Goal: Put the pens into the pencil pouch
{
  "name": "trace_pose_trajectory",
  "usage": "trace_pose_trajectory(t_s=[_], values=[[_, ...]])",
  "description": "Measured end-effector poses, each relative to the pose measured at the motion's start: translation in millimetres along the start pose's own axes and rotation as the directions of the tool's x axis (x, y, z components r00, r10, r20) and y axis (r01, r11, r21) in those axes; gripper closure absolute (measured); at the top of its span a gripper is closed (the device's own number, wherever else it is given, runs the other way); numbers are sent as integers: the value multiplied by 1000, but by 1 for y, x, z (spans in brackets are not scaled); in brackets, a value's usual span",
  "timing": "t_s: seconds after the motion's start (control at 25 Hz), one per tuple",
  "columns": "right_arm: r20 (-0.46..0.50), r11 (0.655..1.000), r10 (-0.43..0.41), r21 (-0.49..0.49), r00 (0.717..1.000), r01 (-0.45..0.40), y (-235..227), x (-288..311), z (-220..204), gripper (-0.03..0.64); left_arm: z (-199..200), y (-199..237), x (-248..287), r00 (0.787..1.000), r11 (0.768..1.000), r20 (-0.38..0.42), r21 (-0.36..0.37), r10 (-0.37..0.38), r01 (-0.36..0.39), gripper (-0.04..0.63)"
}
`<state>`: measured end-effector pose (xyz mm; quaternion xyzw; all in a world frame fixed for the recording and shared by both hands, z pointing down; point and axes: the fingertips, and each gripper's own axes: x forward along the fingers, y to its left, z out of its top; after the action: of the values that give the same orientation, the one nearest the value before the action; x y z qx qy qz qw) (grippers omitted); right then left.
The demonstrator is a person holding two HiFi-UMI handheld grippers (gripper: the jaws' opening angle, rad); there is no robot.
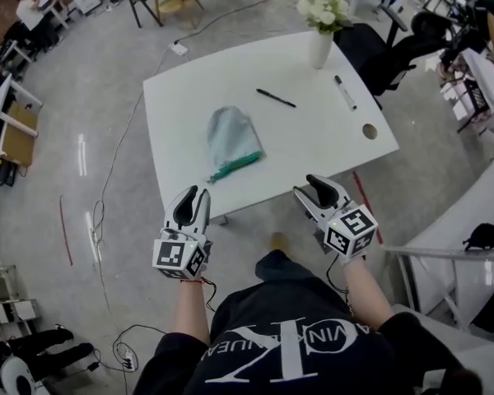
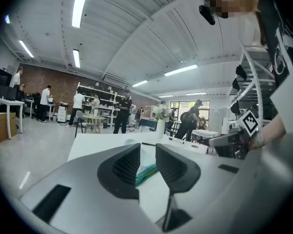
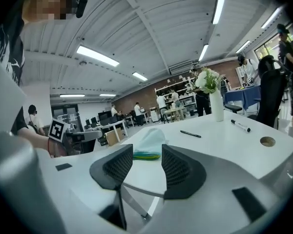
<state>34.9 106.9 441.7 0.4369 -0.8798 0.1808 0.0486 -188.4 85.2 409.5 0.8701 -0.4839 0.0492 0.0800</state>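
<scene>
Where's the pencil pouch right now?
In the head view, the pencil pouch lies on the white table, left of centre near its front edge, with the black pen beyond it.

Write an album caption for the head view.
Both open, the left gripper and right gripper face a white table with pencil pouch, black pen, white marker and flower vase.

The pouch [image 1: 230,138] lies on the table [image 1: 296,151], left of its middle. Behind it and to the right lies a pen [image 1: 276,98], with a marker [image 1: 345,92] further right. A vase [image 1: 319,48] stands at the far edge, behind both. The left gripper [image 1: 193,196] and right gripper [image 1: 317,183] are at the near edge.
</scene>
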Motion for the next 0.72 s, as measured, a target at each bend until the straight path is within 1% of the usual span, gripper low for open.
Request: trace_pose_trajectory(t_s=[0.2,0.48,0.6,0.72], values=[[-21,999,48,-3,999,-48,-36,20,12,420,-6,-5,40,998,998,-67,68,13,-8,479],[-42,996,85,14,995,-84,-53,38,14,420,-20,-8,65,987,990,-163,140,4,19,463],[-52,995,96,26,994,-94,-57,43,8,420,-32,-7,72,976,983,-216,181,4,36,451],[-65,995,100,37,993,-98,-60,48,3,420,-45,-6,81,957,968,-289,238,-1,73,420]])
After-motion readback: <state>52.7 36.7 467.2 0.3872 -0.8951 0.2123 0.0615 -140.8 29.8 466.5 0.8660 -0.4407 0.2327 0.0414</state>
